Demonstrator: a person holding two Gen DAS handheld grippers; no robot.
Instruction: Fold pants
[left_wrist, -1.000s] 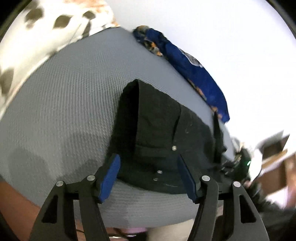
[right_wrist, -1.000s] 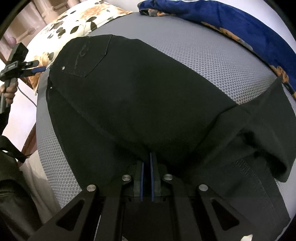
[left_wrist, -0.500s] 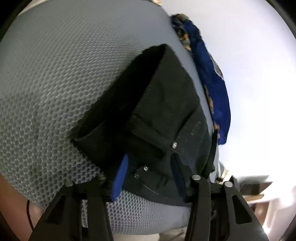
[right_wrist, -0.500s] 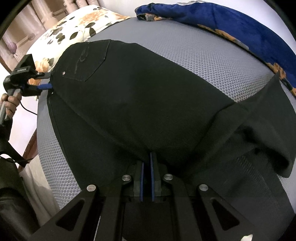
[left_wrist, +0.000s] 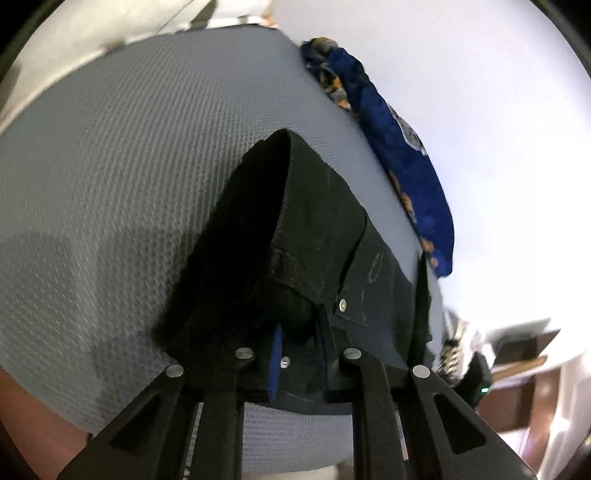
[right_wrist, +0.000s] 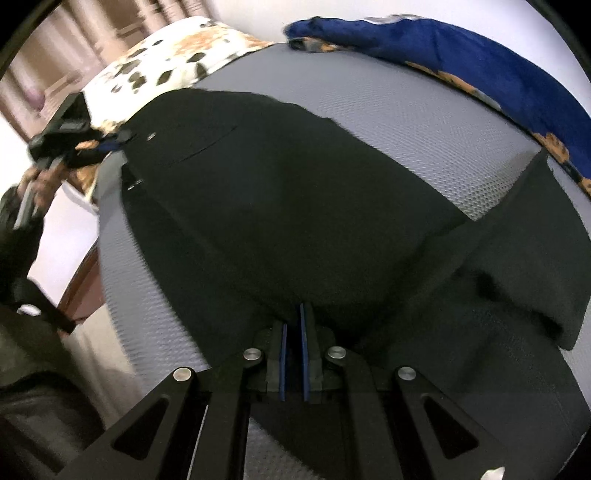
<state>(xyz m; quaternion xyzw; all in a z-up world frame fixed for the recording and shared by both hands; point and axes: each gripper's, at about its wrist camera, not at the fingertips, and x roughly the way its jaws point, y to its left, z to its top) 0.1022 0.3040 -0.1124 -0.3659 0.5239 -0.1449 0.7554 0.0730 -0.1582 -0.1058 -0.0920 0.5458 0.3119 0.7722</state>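
Where they gaped before, left gripper (left_wrist: 299, 347) fingers are closing on pants (left_wrist: 317, 236) — right gripper (right_wrist: 293, 325) stays clamped.

The right gripper (right_wrist: 293, 354) clamps its jaws on black pants (right_wrist: 295, 206) spread over the grey bed (right_wrist: 424, 122), while the left gripper (right_wrist: 110, 142) meets their far corner.

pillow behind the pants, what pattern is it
White with orange and dark leafy blotches; the pillow shows best in the right wrist view.

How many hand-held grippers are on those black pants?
2. The left hand-held gripper is at the waistband of the black pants, its jaws closing with fabric between them; the right hand-held gripper is shut on the fabric further along. None seems hidden.
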